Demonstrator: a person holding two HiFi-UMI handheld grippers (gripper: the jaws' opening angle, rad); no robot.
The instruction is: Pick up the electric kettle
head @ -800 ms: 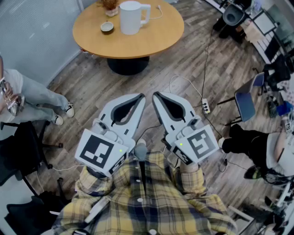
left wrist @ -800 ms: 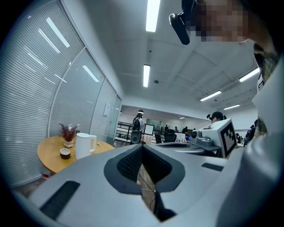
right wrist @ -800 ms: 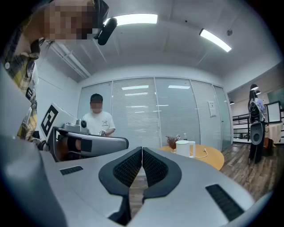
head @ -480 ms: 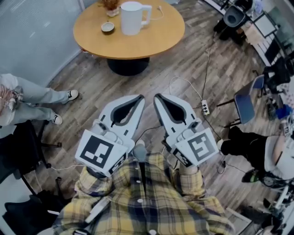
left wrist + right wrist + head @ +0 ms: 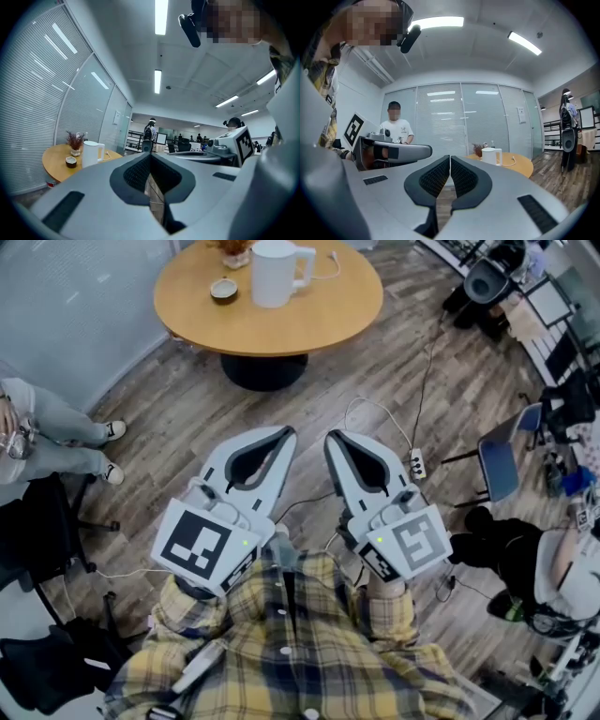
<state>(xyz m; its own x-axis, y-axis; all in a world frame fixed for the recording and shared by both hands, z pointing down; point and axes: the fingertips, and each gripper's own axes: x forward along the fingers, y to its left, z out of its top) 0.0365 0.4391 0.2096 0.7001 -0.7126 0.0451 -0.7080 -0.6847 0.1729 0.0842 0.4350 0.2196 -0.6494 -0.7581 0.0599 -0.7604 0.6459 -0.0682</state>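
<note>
Your left gripper (image 5: 284, 435) has its jaws pressed together, tip to tip, with nothing pinched between them. Your right gripper (image 5: 335, 438) is likewise closed and empty, its ribbed pads meeting along their length. You hold both just in front of your chest, side by side and near each other, above the wooden floor (image 5: 178, 418).

The electric kettle (image 5: 274, 273) is well apart from both grippers. It stands upright on the round wooden table (image 5: 309, 329) ahead of you, with its handle turned to your right. Neither gripper touches it or the table.

In the head view the kettle is almost straight beyond the left gripper's tips and up to the left of the right gripper's. In the left gripper view it appears to the left of the closed jaws. In the right gripper view it appears to their right.

A small dark bowl (image 5: 223, 290) sits just beside the kettle on its left. A white cable (image 5: 328, 265) lies on the tabletop near the handle.
</note>
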